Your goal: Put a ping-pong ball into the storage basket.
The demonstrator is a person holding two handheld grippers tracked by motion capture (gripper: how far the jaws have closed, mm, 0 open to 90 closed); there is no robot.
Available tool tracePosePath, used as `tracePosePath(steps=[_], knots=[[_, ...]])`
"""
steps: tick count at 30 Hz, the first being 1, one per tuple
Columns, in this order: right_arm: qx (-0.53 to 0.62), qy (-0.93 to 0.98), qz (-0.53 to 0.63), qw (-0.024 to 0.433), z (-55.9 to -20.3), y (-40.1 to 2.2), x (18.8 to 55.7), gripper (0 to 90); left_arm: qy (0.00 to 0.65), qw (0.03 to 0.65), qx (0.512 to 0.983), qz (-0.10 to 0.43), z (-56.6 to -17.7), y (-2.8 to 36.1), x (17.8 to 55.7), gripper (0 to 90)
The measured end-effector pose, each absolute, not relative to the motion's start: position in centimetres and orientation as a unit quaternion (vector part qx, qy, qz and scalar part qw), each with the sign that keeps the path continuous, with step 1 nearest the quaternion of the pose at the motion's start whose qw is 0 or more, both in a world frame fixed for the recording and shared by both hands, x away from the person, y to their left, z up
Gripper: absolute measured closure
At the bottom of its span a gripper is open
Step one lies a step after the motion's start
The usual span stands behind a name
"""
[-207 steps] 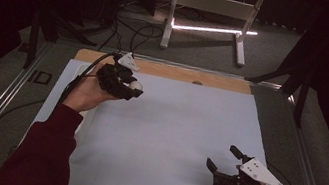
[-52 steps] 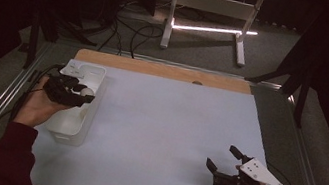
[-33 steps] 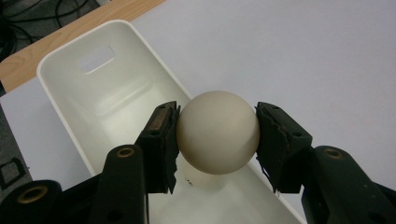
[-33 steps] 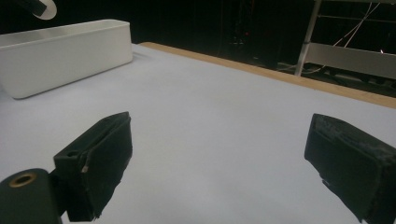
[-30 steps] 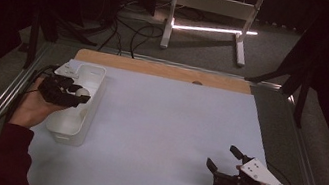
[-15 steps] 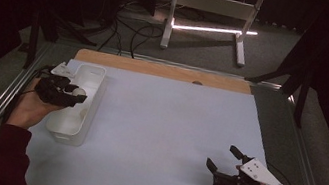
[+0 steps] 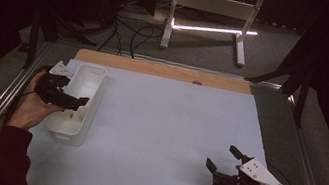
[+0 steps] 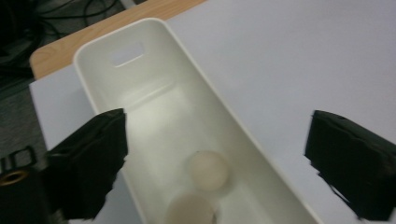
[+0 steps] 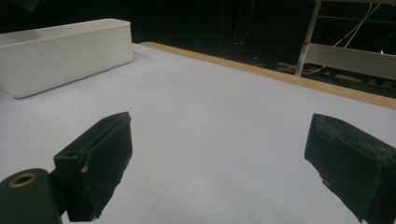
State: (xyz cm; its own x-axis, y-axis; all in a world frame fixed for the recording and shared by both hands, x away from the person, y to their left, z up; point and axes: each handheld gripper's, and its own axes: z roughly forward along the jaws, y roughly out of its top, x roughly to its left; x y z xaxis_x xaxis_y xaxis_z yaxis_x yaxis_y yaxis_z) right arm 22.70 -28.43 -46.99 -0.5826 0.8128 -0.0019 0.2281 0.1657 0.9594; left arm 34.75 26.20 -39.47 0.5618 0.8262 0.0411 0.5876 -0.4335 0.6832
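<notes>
A long white bin (image 7: 98, 74) lies at the table's left, its open top up. My left gripper (image 7: 77, 102) hovers over the bin's near half and points into it. Its jaws have just been opening and now stand wide apart, with nothing gripped. In the left gripper view, my left gripper (image 8: 217, 119) looks down on the bin (image 8: 154, 24), where two pale round balls (image 8: 208, 170) rest on the floor. My right gripper (image 7: 221, 156) sits open at the table's near right, low over the sheet. In the right gripper view, my right gripper (image 9: 219, 121) is empty.
A pale sheet (image 7: 167, 123) covers the table, with a wooden strip (image 7: 166, 70) along its far edge. The bin (image 9: 65, 46) appears far off in the right gripper view. Metal rails border the table, and a white stand (image 7: 207, 8) and cables lie on the floor beyond.
Since the oldest frame the white bin has appeared at the table's left, and my left hand has come from the back of the table to it. My right gripper has not moved.
</notes>
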Motion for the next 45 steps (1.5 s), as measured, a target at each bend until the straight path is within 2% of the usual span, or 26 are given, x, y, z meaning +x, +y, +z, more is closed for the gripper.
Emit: tracePosePath(steps=[8, 45], knots=[[0.365, 0.713, 0.533, 0.274, -47.0, -28.4, 22.7, 7.2, 0.417, 0.324, 0.829, 0.182, -39.5, 25.7, 34.7, 1.1], [0.366, 0.712, 0.534, 0.272, -47.1, -28.4, 22.8, 7.2, 0.391, 0.350, 0.832, 0.183, -39.7, 23.0, 34.5, 0.2]])
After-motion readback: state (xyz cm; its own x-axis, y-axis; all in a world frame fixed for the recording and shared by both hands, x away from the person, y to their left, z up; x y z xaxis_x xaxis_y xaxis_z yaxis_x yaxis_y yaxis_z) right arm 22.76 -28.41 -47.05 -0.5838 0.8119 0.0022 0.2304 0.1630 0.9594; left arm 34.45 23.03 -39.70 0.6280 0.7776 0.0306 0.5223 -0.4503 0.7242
